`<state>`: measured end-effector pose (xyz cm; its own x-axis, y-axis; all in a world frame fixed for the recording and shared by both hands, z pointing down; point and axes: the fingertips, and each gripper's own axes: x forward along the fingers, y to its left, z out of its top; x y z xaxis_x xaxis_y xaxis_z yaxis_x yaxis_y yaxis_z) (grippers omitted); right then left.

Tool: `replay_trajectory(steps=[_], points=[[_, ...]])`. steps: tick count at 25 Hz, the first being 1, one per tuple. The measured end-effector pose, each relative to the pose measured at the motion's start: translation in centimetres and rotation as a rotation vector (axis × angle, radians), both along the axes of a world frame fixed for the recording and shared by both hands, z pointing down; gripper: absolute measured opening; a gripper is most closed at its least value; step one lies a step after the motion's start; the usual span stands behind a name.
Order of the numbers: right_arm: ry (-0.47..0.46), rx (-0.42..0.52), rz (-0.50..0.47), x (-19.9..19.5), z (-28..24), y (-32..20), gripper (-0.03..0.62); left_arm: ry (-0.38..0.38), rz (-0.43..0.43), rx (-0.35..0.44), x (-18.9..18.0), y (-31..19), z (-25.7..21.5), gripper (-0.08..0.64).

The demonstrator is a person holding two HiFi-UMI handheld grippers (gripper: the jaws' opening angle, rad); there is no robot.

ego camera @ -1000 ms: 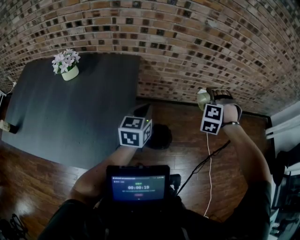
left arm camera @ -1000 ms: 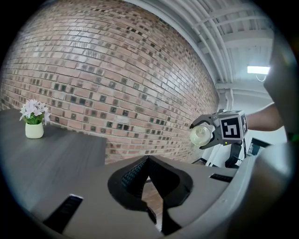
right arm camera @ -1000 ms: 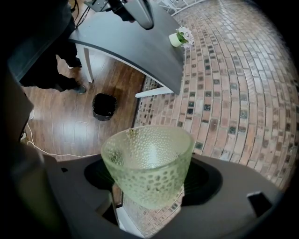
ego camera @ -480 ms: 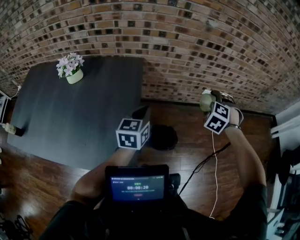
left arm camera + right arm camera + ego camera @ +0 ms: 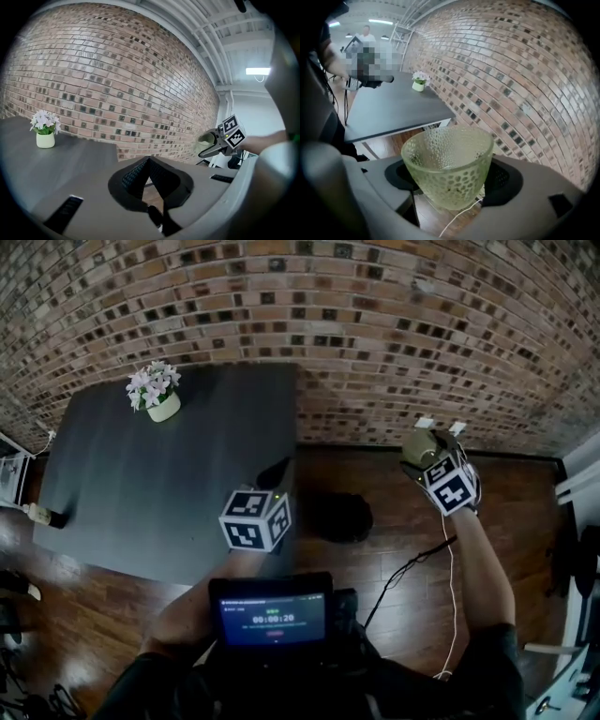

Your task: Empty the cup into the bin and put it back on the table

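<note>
While the table lies left, the bin beside it, and my left gripper is closed empty, my right gripper clamps the cup right of the bin. I judge it rigid, brittle, slick glass: hold mid-wall.

dark rectangular table sits left, back edge against the brick wall. small white pot of flowers on its far left part. dark round bin on the wooden floor just right of the table, between both grippers. left gripper over the table's near right corner. right gripper far right, near the wall's base, green dimpled glass cup between its jaws, right of the bin and apart from it.
</note>
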<state>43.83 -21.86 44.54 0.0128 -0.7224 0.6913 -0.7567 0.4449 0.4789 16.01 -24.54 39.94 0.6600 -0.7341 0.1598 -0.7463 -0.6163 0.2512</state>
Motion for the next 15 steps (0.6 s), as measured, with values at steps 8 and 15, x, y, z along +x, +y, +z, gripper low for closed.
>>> replay_trajectory(steps=[8,15], points=[[-0.264,0.130,0.059,-3.9,-2.1,1.8,0.396,0.007,0.009,0.020,-3.5,1.1,-1.1,0.000],[-0.409,0.211,0.117,-5.9,-3.4,3.6,0.396,0.021,0.032,0.071,-6.6,2.4,-2.2,0.000]])
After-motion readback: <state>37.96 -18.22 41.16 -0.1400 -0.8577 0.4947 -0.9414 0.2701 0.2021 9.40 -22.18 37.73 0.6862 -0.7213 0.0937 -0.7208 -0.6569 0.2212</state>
